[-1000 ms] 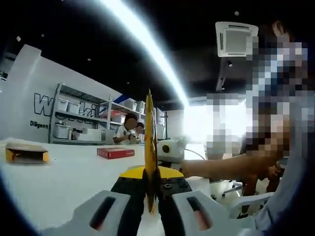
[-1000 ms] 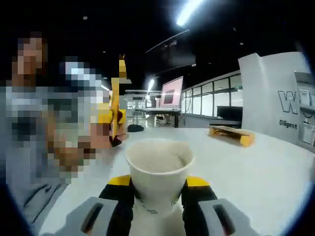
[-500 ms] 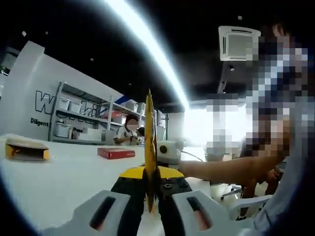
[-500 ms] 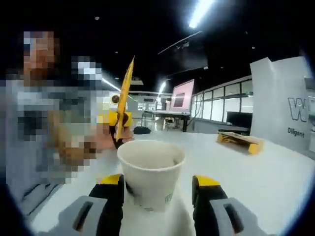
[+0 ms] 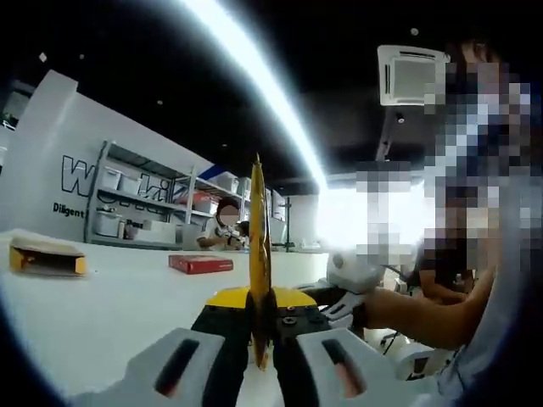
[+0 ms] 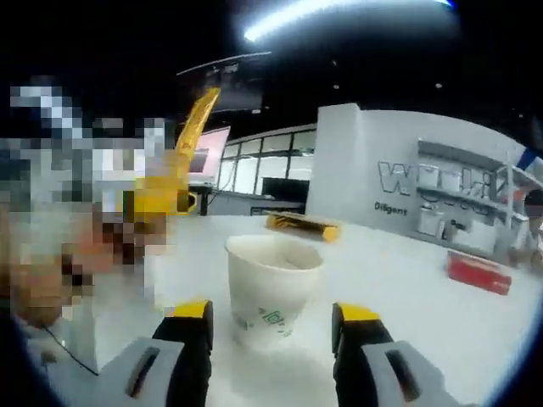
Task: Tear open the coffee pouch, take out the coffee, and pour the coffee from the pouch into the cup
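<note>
Right tool point(image 6: 271, 326) has let go of the cup point(image 6: 271, 288), jaws wide; left tool point(image 5: 260, 326) pinches pouch point(image 5: 259, 254) upright.

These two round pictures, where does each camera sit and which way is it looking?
Left gripper view: rides on the left gripper, facing along its jaws, shut on the yellow coffee pouch; the person's forearm shows.
Right gripper view: rides on the right gripper, jaws open either side of the paper cup.
Shared: the pouch, red box, white table.

Beyond the jaws: white tabletop point(image 5: 127, 297), grey metal shelving point(image 5: 140, 199) against lettered white wall point(image 5: 51, 153), long ceiling light strip point(image 5: 254, 76).
</note>
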